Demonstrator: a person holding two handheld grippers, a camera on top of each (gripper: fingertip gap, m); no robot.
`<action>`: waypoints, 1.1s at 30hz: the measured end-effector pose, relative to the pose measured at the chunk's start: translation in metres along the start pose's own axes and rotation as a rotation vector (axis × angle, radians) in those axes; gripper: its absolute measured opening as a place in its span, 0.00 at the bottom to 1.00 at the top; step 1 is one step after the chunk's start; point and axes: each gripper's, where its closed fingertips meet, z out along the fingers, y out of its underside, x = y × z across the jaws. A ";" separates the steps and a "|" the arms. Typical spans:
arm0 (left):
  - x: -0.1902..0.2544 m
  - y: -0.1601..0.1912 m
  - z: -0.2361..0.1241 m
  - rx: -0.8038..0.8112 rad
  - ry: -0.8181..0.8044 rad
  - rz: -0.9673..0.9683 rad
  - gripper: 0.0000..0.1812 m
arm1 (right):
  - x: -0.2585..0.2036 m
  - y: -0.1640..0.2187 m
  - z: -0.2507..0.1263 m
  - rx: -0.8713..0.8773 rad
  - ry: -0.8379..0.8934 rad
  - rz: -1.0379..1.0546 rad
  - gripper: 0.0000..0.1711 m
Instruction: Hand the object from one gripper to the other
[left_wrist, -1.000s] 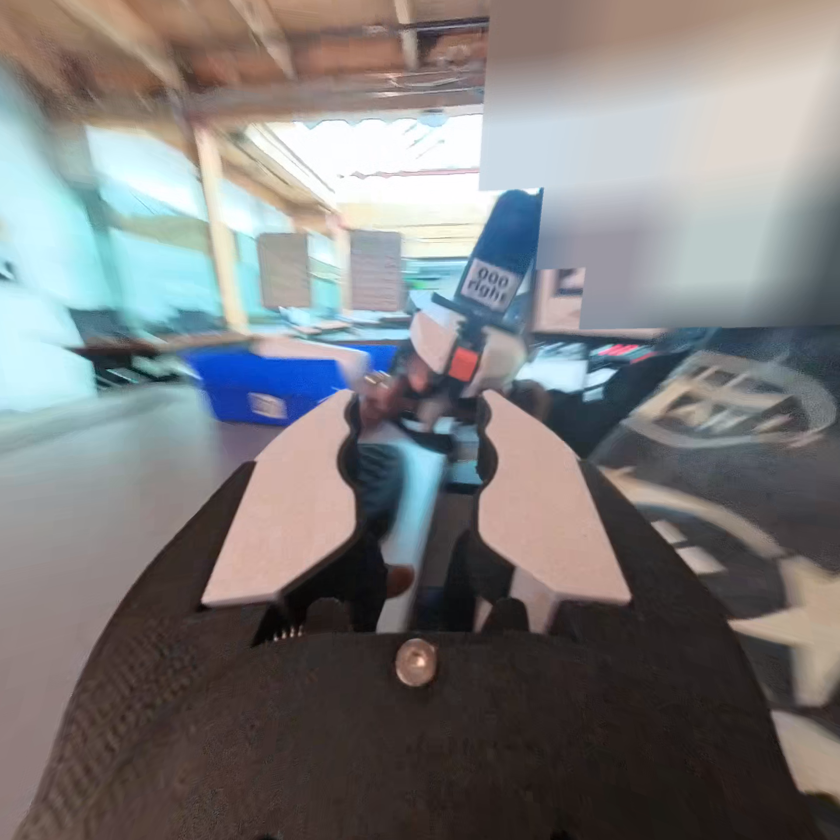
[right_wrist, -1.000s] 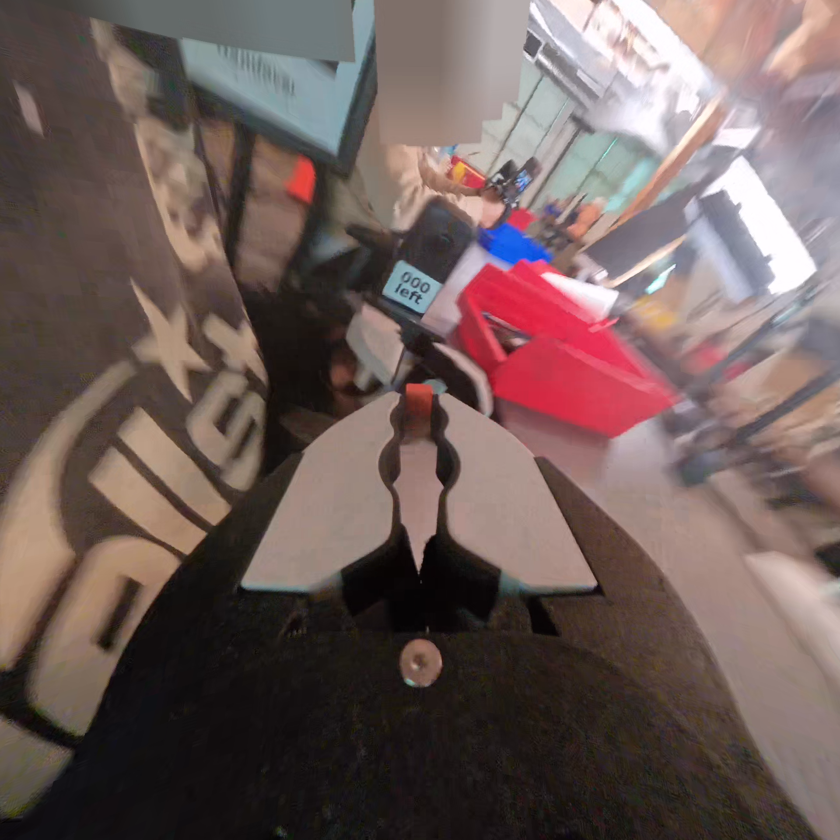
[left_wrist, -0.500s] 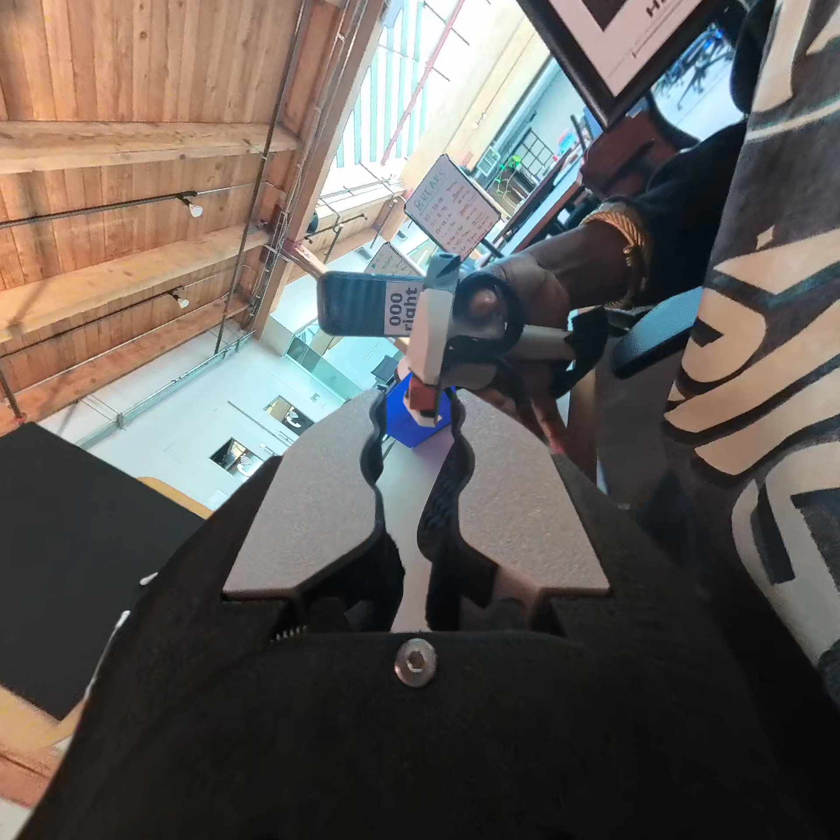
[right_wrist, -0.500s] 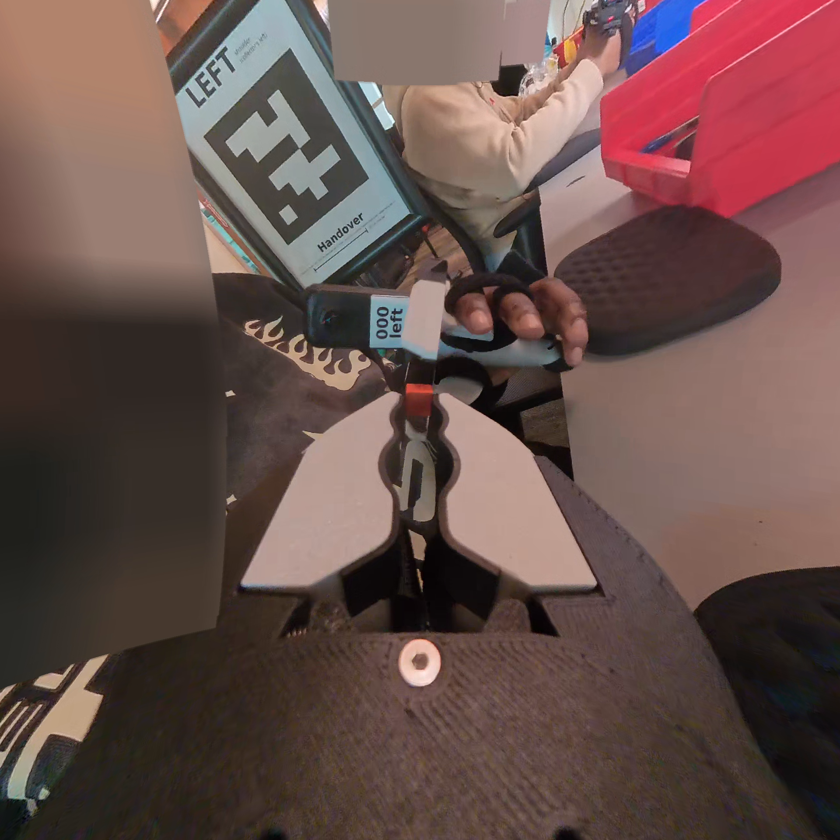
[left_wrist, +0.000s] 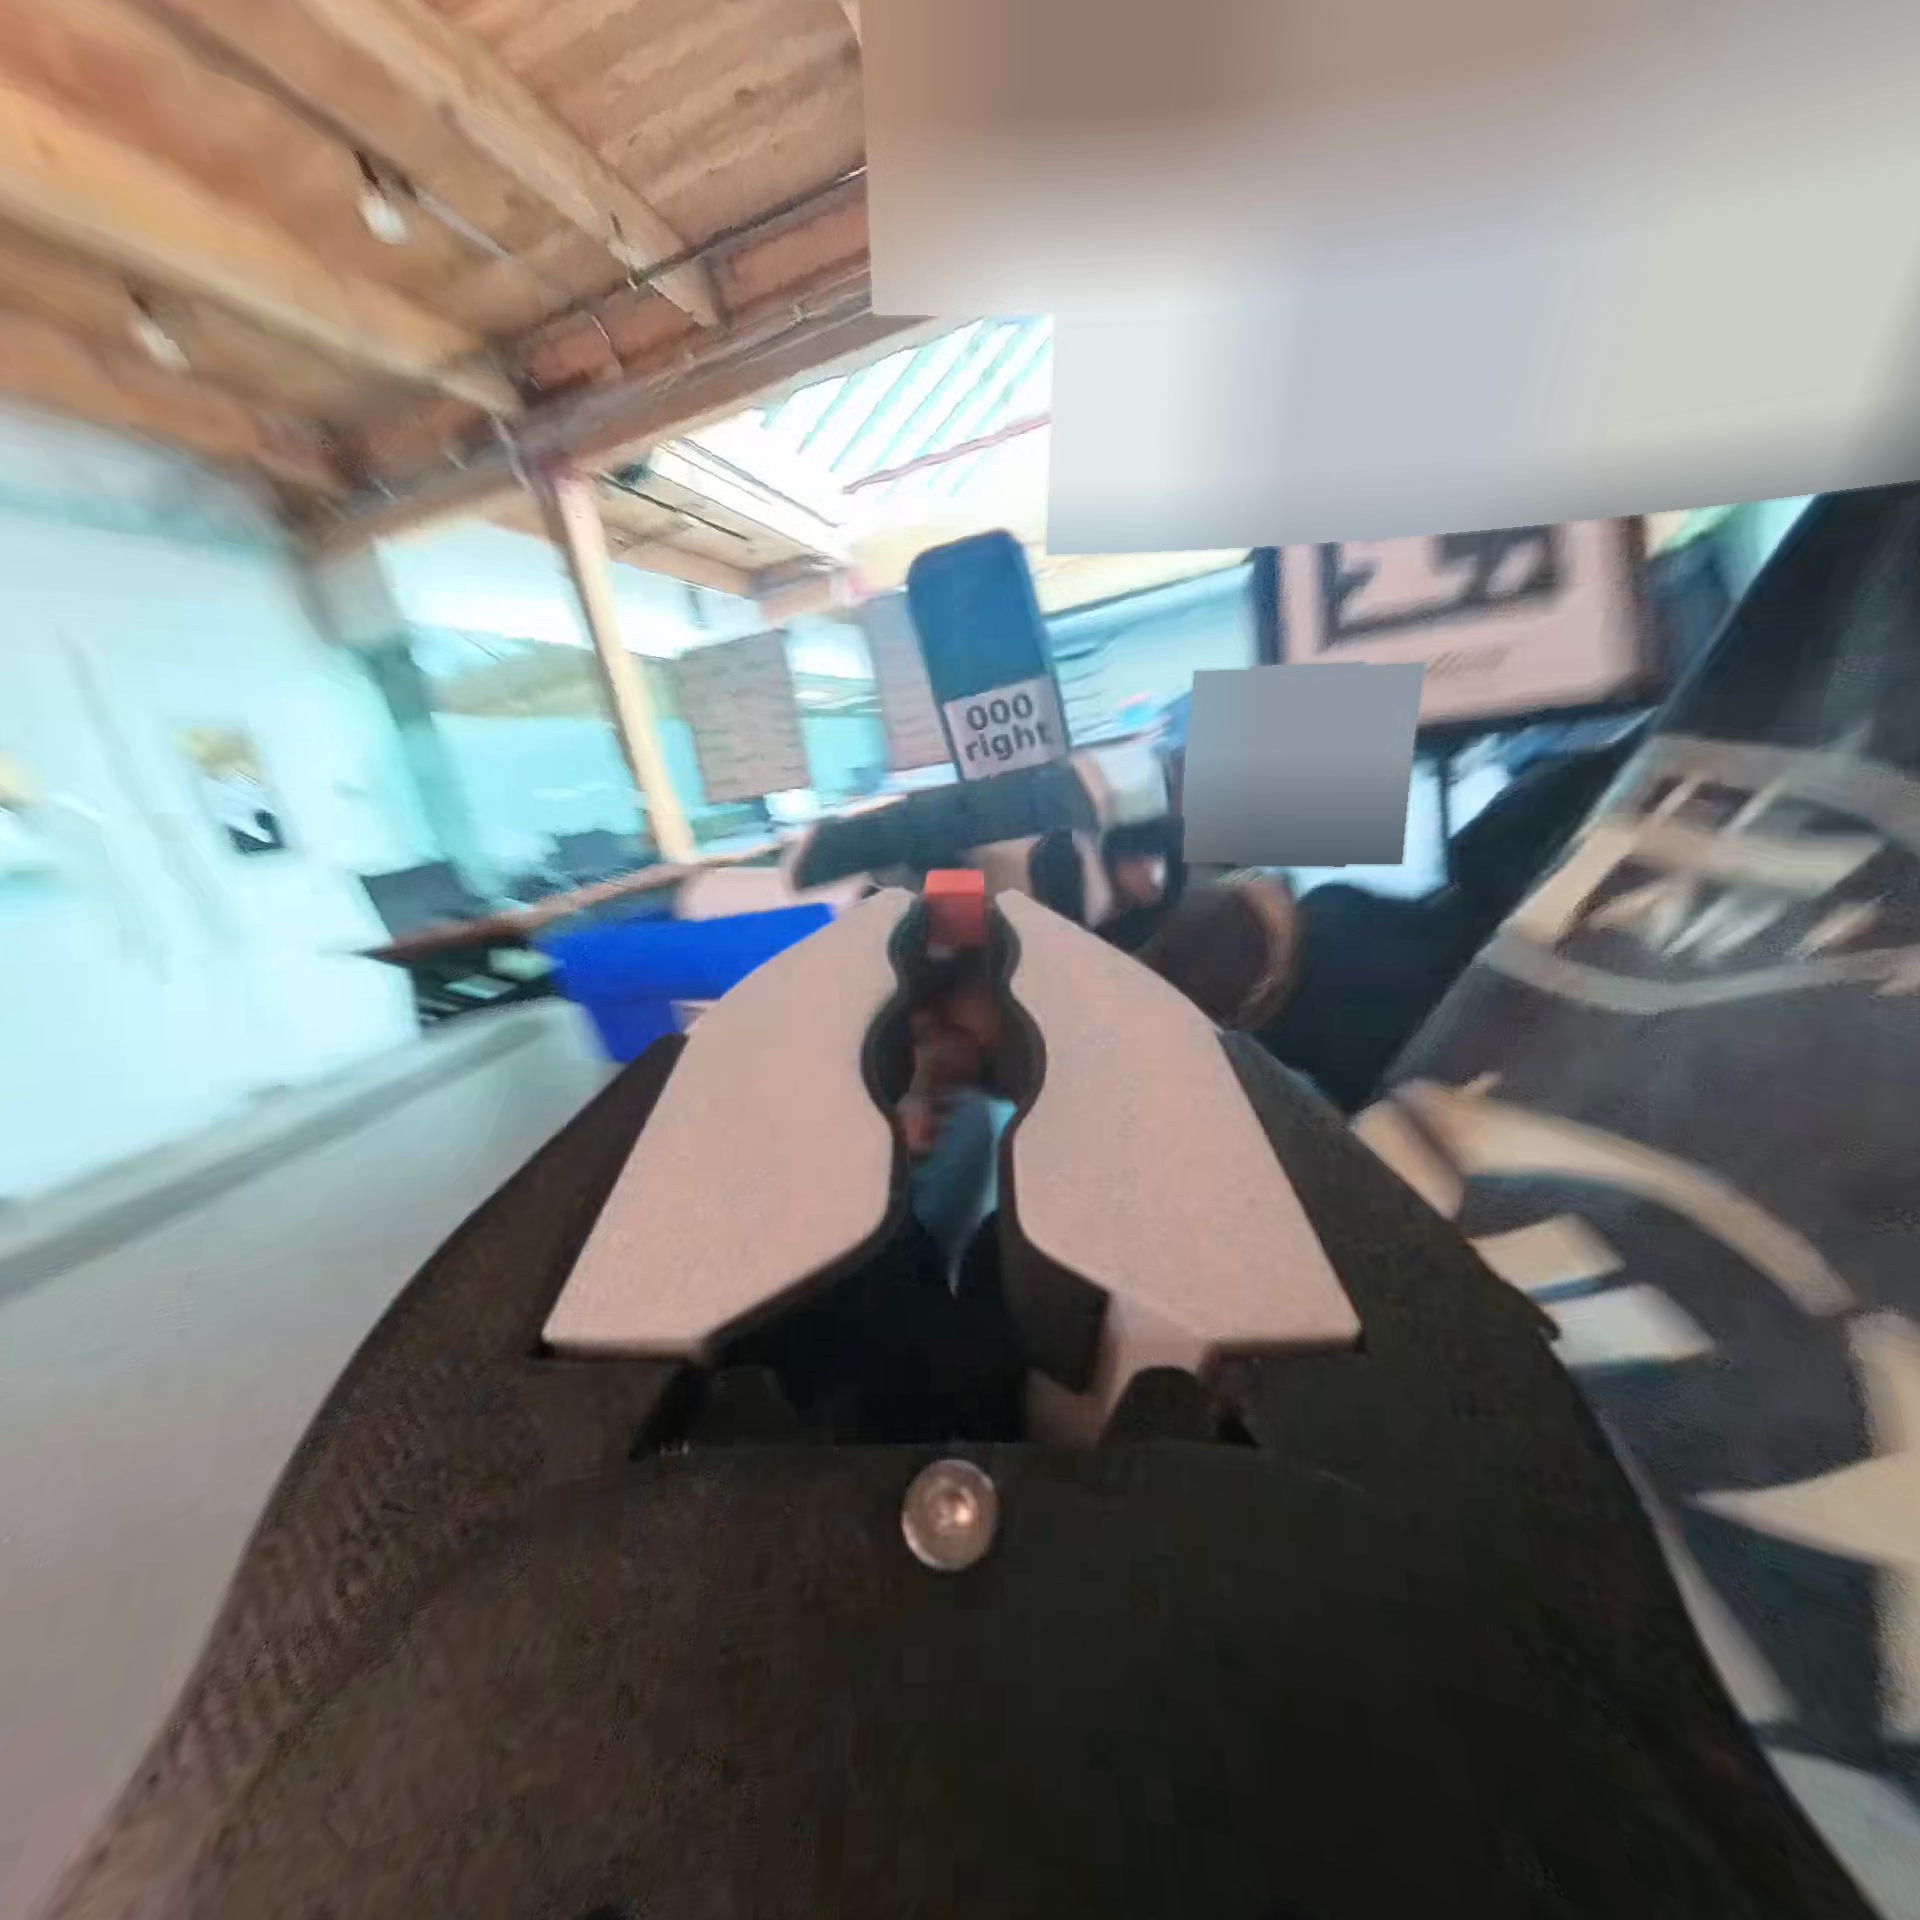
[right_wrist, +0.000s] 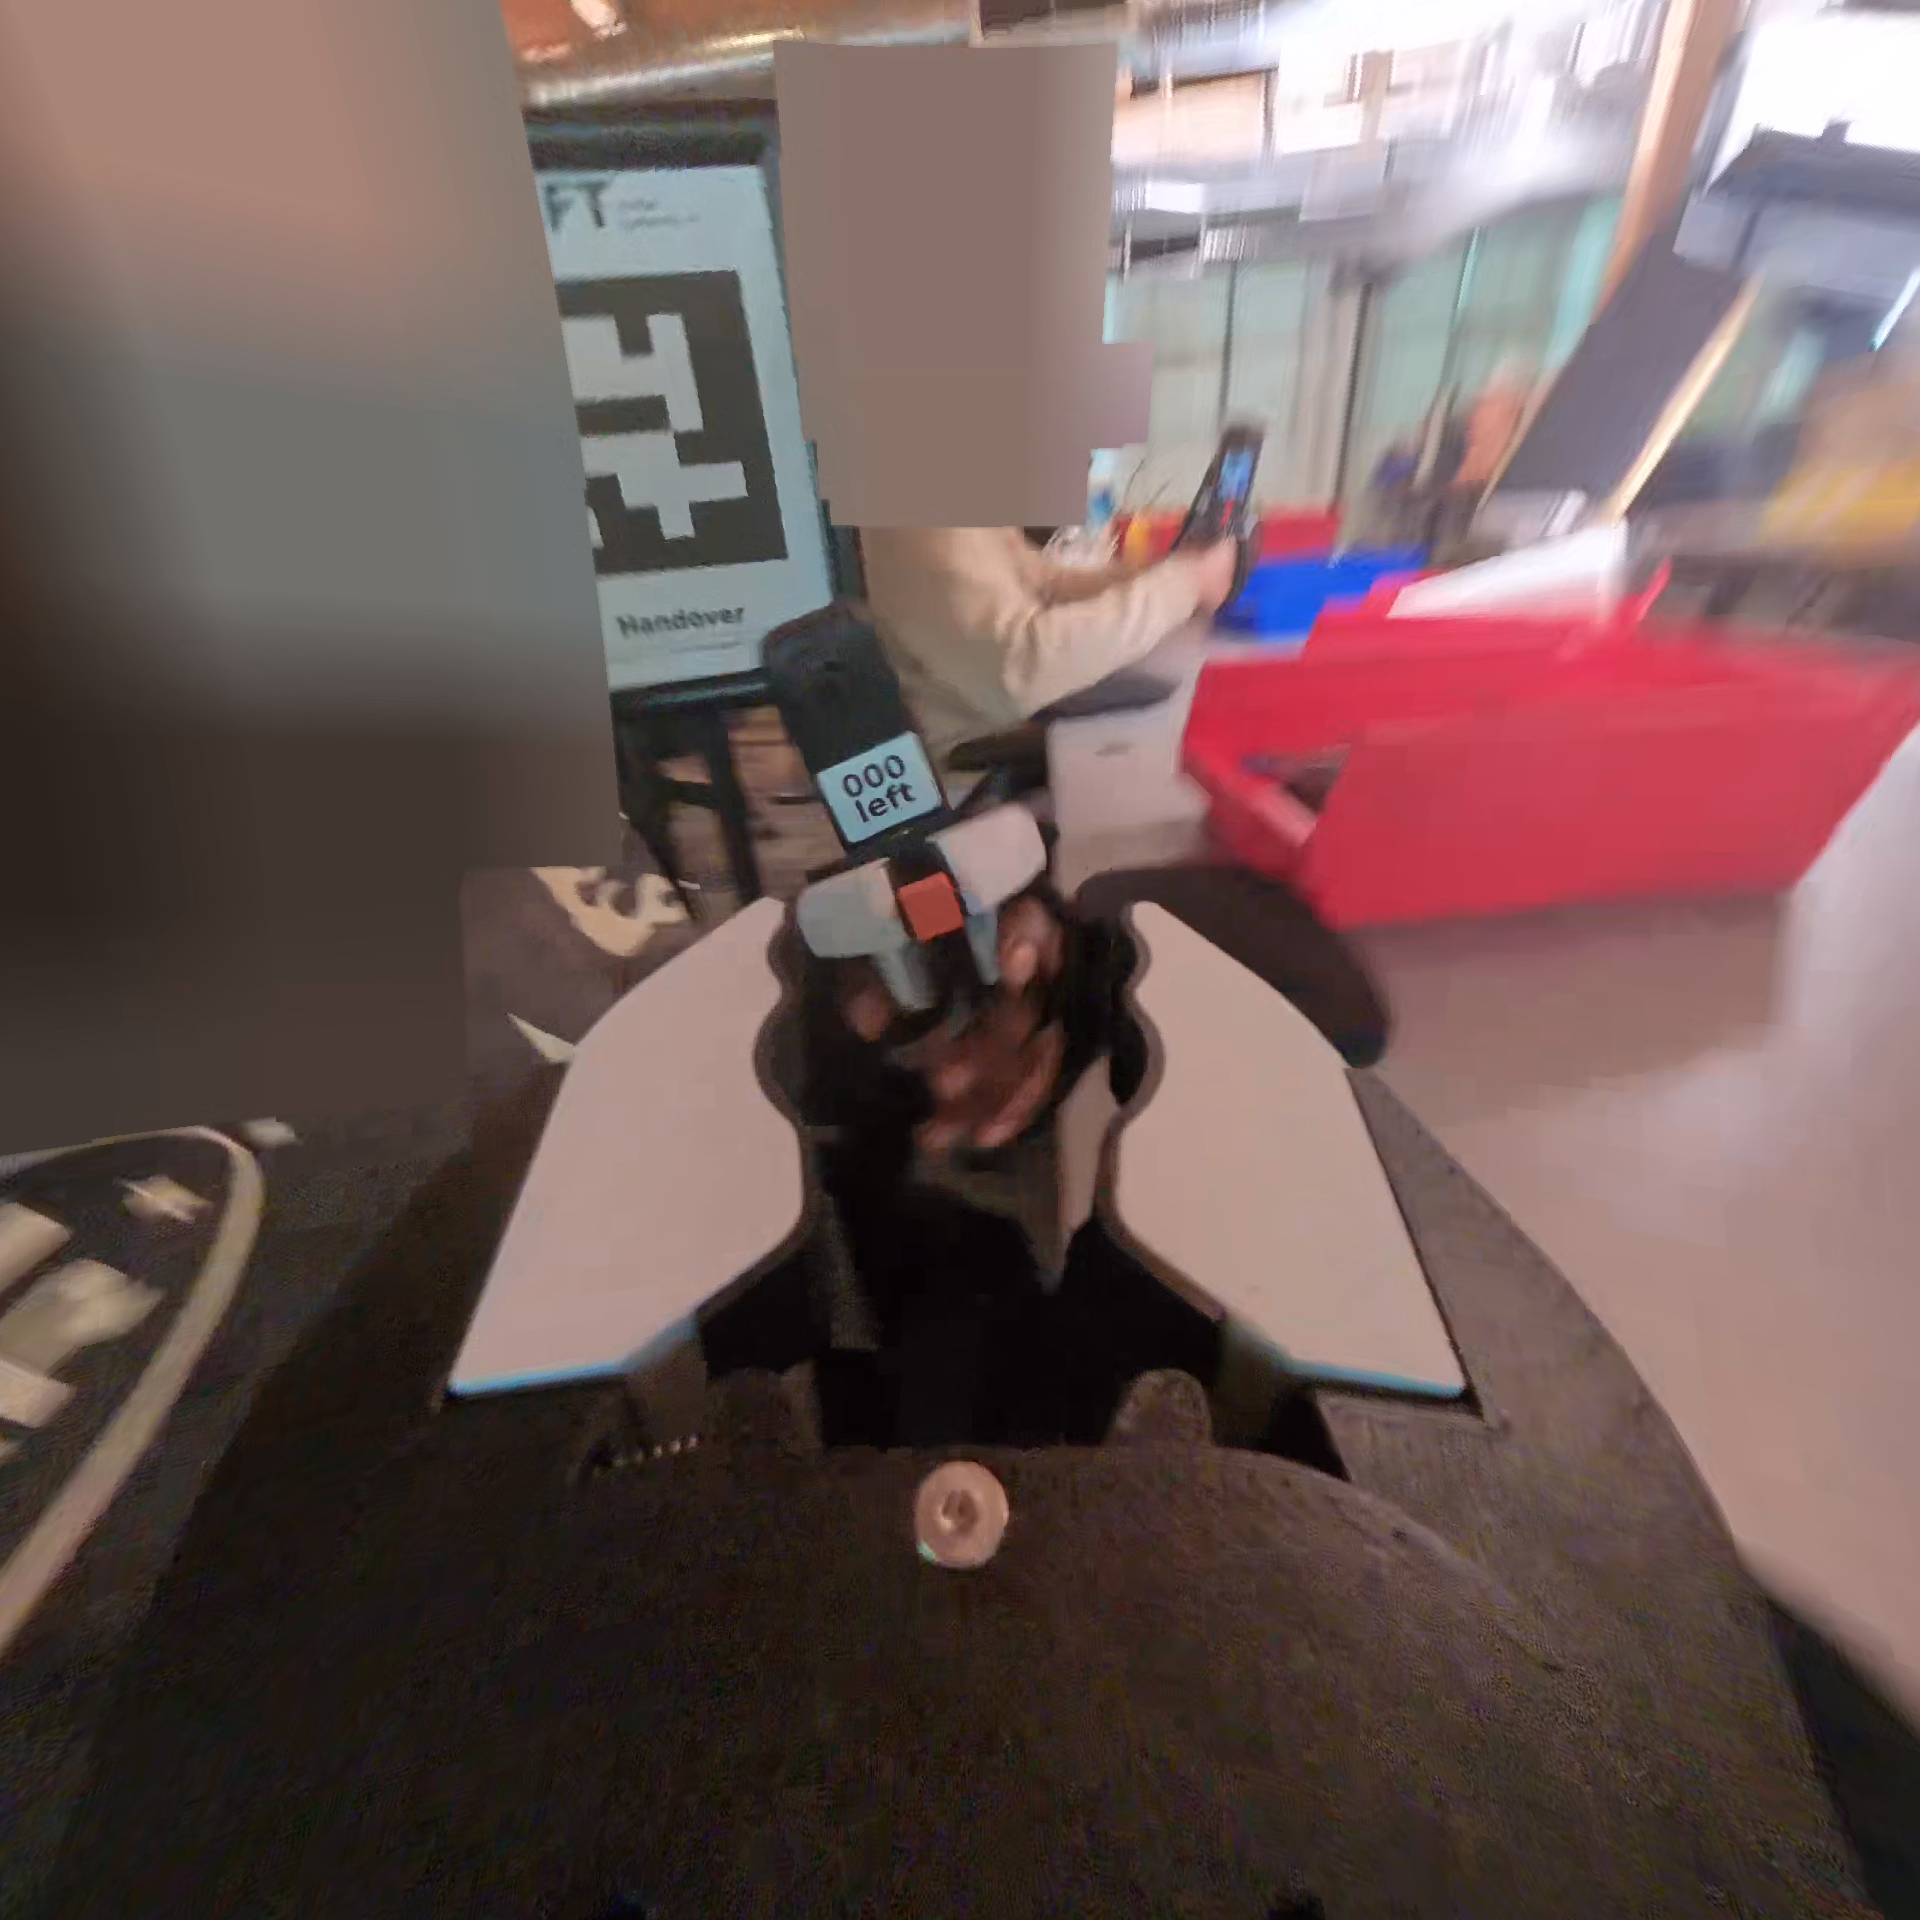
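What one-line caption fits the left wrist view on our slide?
Left gripper shut on a small red block, with the right gripper facing it just beyond.

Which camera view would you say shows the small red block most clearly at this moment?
The right wrist view: the red block faces the camera, pinched between the left gripper fingertips. The left wrist view shows only the block's end poking up between its own closed fingers.
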 end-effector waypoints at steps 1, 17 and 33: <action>0.001 -0.003 0.000 0.014 0.049 -0.160 0.05 | -0.005 -0.004 0.000 0.006 0.020 -0.190 0.37; 0.024 0.013 0.002 -0.051 0.378 -0.861 0.05 | -0.018 0.027 0.012 -0.273 0.161 -1.257 0.10; -0.004 0.005 -0.006 -0.038 -0.101 0.596 0.25 | -0.004 0.004 -0.002 -0.085 -0.016 0.185 0.06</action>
